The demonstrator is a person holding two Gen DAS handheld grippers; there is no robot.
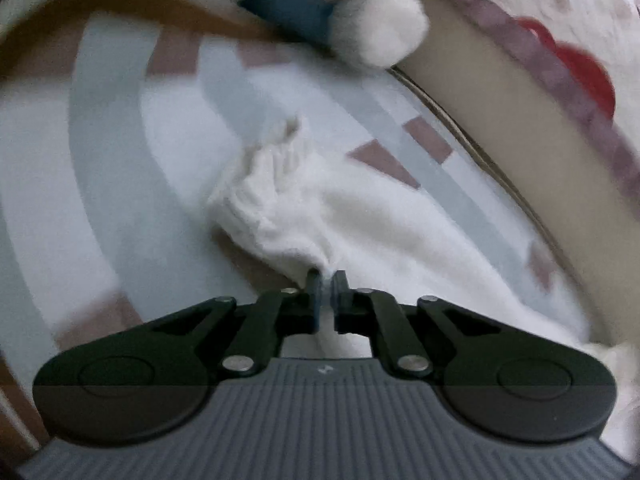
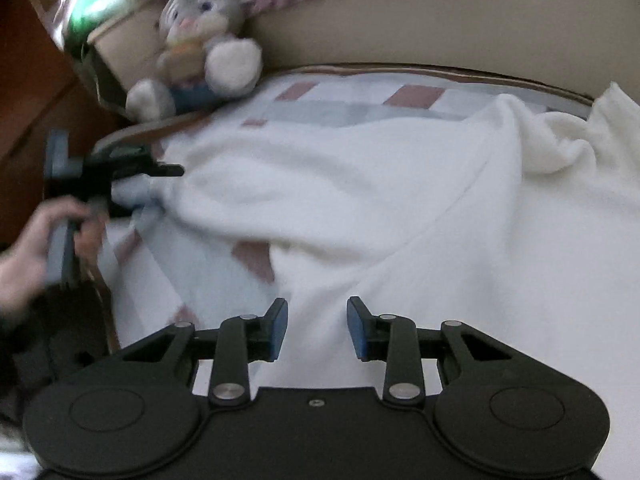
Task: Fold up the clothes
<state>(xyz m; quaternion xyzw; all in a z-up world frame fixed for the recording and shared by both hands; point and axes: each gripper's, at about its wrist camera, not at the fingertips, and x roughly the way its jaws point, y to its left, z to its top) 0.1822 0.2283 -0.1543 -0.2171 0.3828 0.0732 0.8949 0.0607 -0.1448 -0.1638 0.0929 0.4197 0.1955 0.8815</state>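
Clenched on a bunched corner of the white fleece garment (image 1: 328,216), the left hand-held gripper (image 1: 327,280) has its jaws nearly together with a pinch of fabric between them. From the right wrist view, that same hand-held gripper sits at the far left of the bed, a hand (image 2: 28,252) wrapped around its grey handle. Nearer, the right hand-held gripper (image 2: 317,326) is released, its blue pads (image 2: 280,330) standing apart just above the cloth, with nothing pressed between them.

The garment lies spread across the bed's checked sheet (image 2: 340,104) of pale blue, white and mauve squares, rumpled into folds at the far right. At the far left, a grey plush rabbit (image 2: 204,32) sits against the beige headboard (image 2: 440,28). Both views are somewhat blurred.
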